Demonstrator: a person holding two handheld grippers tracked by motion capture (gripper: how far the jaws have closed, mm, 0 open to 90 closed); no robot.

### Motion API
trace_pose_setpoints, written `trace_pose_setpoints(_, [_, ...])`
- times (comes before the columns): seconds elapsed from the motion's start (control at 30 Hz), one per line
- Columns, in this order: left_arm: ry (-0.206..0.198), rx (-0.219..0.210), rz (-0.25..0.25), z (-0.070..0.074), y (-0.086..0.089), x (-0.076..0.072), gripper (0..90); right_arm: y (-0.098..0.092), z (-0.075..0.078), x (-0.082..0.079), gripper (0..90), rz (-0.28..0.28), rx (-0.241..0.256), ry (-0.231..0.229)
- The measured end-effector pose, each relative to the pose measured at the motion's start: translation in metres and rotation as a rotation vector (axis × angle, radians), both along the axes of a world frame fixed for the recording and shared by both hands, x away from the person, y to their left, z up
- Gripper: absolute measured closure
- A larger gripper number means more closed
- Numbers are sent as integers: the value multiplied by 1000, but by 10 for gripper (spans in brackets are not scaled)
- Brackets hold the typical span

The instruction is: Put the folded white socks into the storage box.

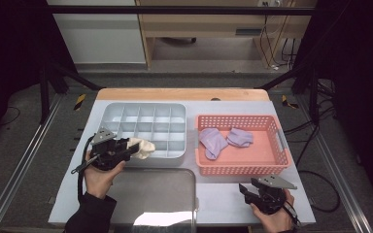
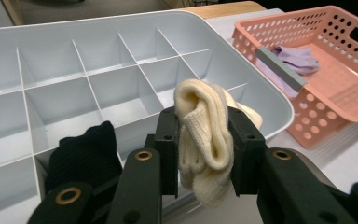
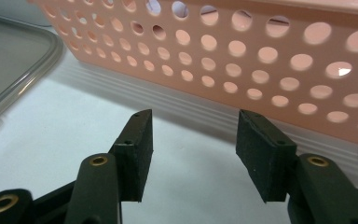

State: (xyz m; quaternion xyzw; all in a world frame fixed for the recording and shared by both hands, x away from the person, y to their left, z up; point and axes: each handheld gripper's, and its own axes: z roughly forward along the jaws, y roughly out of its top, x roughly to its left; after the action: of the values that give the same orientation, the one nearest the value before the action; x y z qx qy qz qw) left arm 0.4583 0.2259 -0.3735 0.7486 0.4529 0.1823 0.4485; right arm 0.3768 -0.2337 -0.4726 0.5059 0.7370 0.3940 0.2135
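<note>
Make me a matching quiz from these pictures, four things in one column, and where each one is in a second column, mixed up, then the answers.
Things:
1. cream sock
2. black sock
3. purple socks
4. right tongs

Places:
A. in the pink basket
B. open, over the bare table beside the basket
C. clamped in the left tongs
D. in a near compartment of the grey divided tray

Pairs: 1-C, 2-D, 3-A, 4-B

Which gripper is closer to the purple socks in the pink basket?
Right. The right gripper sits just outside the basket's near wall, below the purple socks. The left gripper is farther, over the grey tray, holding a cream sock.
</note>
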Motion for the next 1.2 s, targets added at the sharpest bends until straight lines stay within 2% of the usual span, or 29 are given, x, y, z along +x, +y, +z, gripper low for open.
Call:
trace_pose_setpoints(0.2, [-3, -2, 25, -2, 4, 8, 677, 1, 0, 1, 468, 0, 7, 3])
trace_pose_setpoints(0.4, [13, 20, 51, -9, 6, 16, 677, 1, -2, 0, 467, 4, 7, 4])
trace_pose_setpoints(0.7, [47, 95, 70, -29, 2, 29, 677, 4, -5, 2, 467, 20, 6, 19])
trace_pose_setpoints(0.83, [58, 112, 76, -33, 2, 32, 677, 3, -5, 2, 468, 16, 12, 26])
trace_pose_setpoints(1.0, [55, 134, 83, -34, 4, 34, 677, 3, -6, 3, 468, 16, 12, 28])
trace_pose_setpoints(1.13, [37, 192, 81, -36, -1, 33, 677, 3, -7, 3, 468, 19, 14, 36])
trace_pose_setpoints(1.2, [42, 206, 70, -36, -2, 33, 677, 3, -8, 4, 468, 18, 18, 38])
